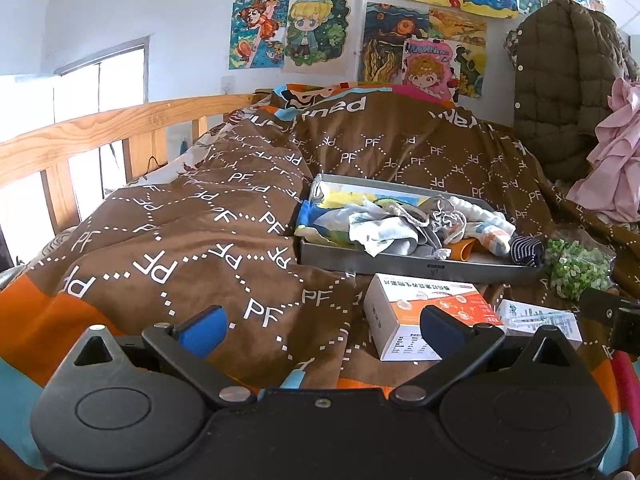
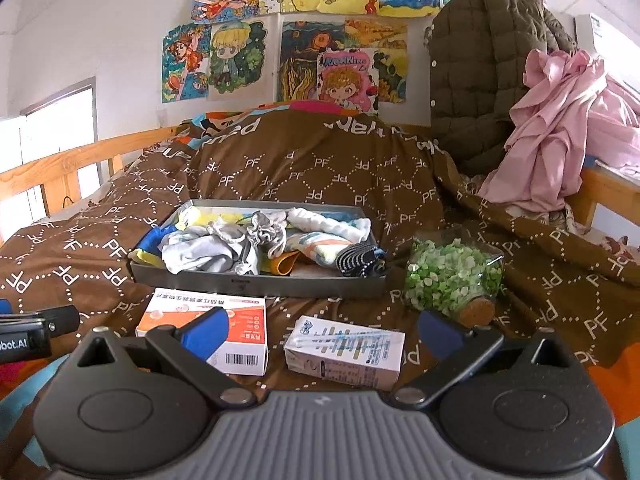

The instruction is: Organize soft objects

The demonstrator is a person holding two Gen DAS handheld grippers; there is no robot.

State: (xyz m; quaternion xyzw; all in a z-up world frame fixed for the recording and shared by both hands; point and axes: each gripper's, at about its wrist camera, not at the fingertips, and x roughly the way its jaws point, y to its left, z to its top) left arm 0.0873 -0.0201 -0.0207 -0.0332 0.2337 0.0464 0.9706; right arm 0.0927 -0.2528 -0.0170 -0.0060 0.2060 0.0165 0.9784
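A grey metal tray [image 2: 260, 282] lies on the bed, also in the left wrist view [image 1: 400, 266]. It holds several soft items: white cloths [image 2: 200, 254], a pale striped towel [image 2: 320, 240], a dark striped sock [image 2: 358, 262] and an orange piece [image 2: 284, 266]. My left gripper [image 1: 324, 330] is open and empty, low over the brown blanket, short of the tray. My right gripper [image 2: 324, 332] is open and empty, in front of the two boxes.
An orange-and-white box [image 2: 216, 320] and a pale box [image 2: 344, 350] lie before the tray. A green-filled jar with a cork [image 2: 452, 276] lies to the right. A pink cloth [image 2: 560, 128] and an olive quilted coat [image 2: 480, 72] hang at the back right. A wooden rail [image 1: 100, 132] runs along the left.
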